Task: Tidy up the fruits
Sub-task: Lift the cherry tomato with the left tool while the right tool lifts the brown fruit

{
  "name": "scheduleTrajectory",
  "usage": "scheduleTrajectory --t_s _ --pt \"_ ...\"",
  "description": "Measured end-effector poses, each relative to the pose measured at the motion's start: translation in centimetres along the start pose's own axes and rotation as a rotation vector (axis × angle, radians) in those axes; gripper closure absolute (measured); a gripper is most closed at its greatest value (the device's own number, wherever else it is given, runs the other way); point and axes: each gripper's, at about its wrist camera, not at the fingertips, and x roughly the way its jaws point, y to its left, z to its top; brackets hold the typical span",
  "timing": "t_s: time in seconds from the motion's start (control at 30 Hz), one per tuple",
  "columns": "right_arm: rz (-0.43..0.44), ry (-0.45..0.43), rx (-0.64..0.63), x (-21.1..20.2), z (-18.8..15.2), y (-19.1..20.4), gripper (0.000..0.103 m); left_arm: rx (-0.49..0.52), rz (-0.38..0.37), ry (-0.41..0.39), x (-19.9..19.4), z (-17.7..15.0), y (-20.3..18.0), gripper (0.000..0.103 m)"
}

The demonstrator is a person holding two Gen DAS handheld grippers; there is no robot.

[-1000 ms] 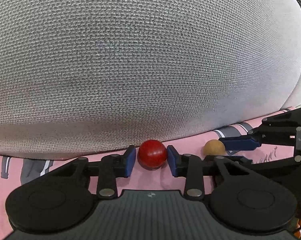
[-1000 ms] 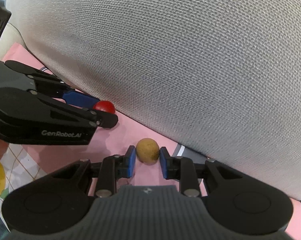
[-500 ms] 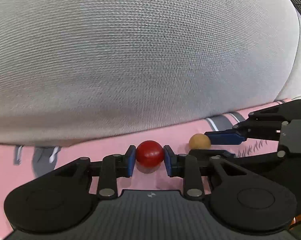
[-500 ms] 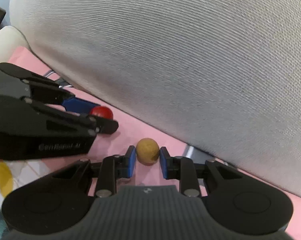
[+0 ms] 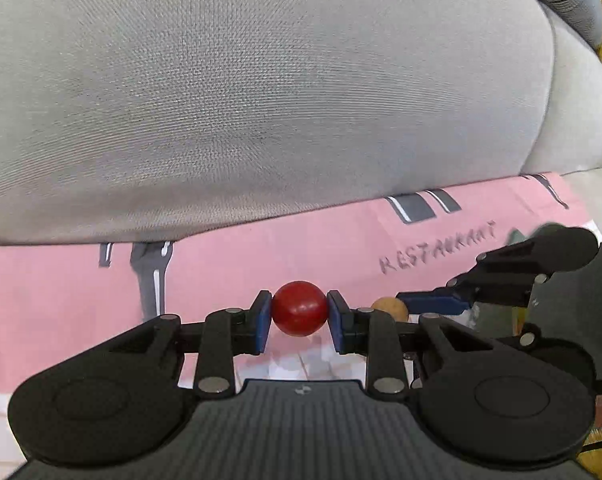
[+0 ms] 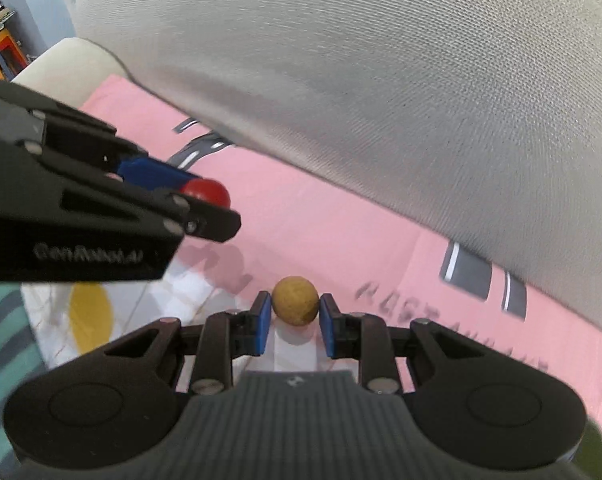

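The left hand-held gripper (image 5: 299, 322) is clamped on a red fruit (image 5: 299, 308), the right hand-held gripper (image 6: 291, 322) on a tan fruit (image 6: 295, 300); both fruits sit straight ahead between blue pads, above the pink cloth (image 5: 261, 256).

Lighting: bright, soft, even daylight-type, both views; source not seen. Distortion: strong fisheye bulge; big grey woven-fabric cushion (image 5: 261, 92) curves across top, corners bent. Glare: small highlight on glossy red round fruit (image 5: 299, 308); matte tan round fruit (image 6: 295, 300) has none. Shadows: soft, faint; dark band under cushion edge on pink printed cloth (image 5: 81, 280); pale gripper shadow on cloth in right wrist view. Blur: motion smear in right wrist view, esp. cushion weave at right, grey lettering on cloth, maker's lettering on black left gripper (image 6: 213, 196). Left wrist view sharper; "RESTAURANT" print legible, slightly soft. Right edge there smeared, w/ blurred yellow patches.
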Motion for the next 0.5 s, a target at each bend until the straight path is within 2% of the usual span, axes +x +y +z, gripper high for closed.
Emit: scheduleTrajectory --t_s 0.07,0.13,0.33,0.5 --pt "0.010 0.000 0.001 -0.8 -0.9 0.8 0.081 0.009 0.000 -0.008 -3.3 -3.1 1.1 0.070" --pt "0.017 -0.001 -0.007 -1.5 -1.7 1.1 0.081 0.022 -0.006 -0.016 -5.6 -3.9 1.3 0.070" --pt "0.033 -0.015 -0.018 -3.9 -4.1 3.6 0.081 0.064 -0.009 -0.033 -8.8 -6.5 -0.3 0.070" --pt "0.043 -0.026 -0.017 -6.2 -6.6 4.9 0.081 0.060 -0.028 -0.069 -11.1 -8.8 -1.4 0.070"
